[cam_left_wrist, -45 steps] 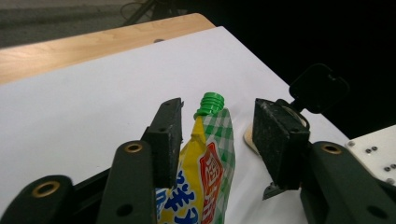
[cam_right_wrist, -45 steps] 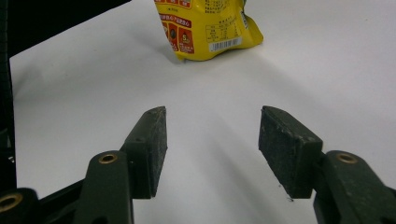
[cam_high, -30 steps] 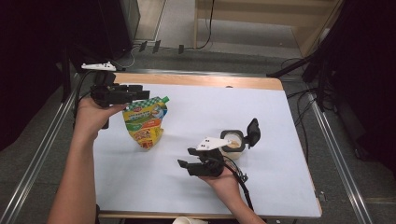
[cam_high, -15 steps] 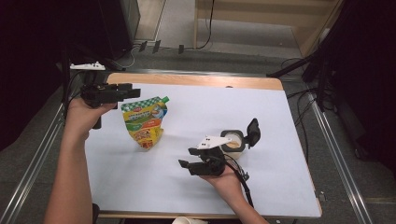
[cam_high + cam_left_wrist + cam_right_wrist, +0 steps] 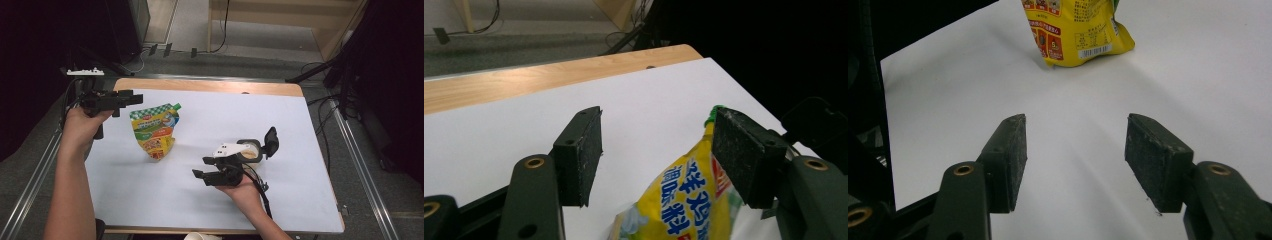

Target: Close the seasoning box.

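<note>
1. Centrally, we see the yellow and green printed spouted pouch (image 5: 154, 131) lying on the white table sheet (image 5: 200, 195), toward its left side.
2. We hold the left gripper (image 5: 131, 99) just beside the pouch's green top, jaws spread, gripping nothing.
3. We keep the right gripper (image 5: 204, 167) apart from the pouch, jaws spread and empty.
4. Behind it rests a small round black-lidded container (image 5: 252, 149).

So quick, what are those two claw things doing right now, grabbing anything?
Left gripper: open, holding nothing; the yellow pouch lies just beyond its jaws.
Right gripper: open, empty, above the white table cover.
</note>
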Available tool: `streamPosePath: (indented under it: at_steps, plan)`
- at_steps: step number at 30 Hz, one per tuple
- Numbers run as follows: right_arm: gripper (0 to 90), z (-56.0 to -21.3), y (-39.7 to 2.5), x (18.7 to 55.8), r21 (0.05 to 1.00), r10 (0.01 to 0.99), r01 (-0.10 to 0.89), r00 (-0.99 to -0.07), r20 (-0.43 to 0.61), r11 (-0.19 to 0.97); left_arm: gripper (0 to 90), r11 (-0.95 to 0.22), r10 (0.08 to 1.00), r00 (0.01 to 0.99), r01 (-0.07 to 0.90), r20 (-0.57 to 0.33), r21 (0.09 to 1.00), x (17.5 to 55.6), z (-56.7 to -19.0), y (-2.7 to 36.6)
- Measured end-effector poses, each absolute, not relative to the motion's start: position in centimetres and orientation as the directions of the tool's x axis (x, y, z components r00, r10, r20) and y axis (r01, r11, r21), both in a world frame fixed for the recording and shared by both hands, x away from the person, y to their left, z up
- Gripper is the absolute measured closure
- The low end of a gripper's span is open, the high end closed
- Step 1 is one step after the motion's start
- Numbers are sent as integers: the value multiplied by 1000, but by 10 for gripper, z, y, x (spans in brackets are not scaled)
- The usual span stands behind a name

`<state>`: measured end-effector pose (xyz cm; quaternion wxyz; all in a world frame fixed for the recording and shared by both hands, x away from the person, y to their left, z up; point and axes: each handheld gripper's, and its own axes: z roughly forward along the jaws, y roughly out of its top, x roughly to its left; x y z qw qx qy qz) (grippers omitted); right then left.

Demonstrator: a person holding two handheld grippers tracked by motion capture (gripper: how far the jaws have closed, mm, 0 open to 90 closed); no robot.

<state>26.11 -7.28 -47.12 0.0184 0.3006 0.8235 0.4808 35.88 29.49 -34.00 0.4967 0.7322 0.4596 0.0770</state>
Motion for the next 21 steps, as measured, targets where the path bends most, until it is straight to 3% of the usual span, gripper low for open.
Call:
streamPosePath:
  at_steps: [21]
  plan:
    - [429,-441,-98,267,822,530,470,-809,256,322,382,-123,751,563,632,-344,765,373,-373,296]
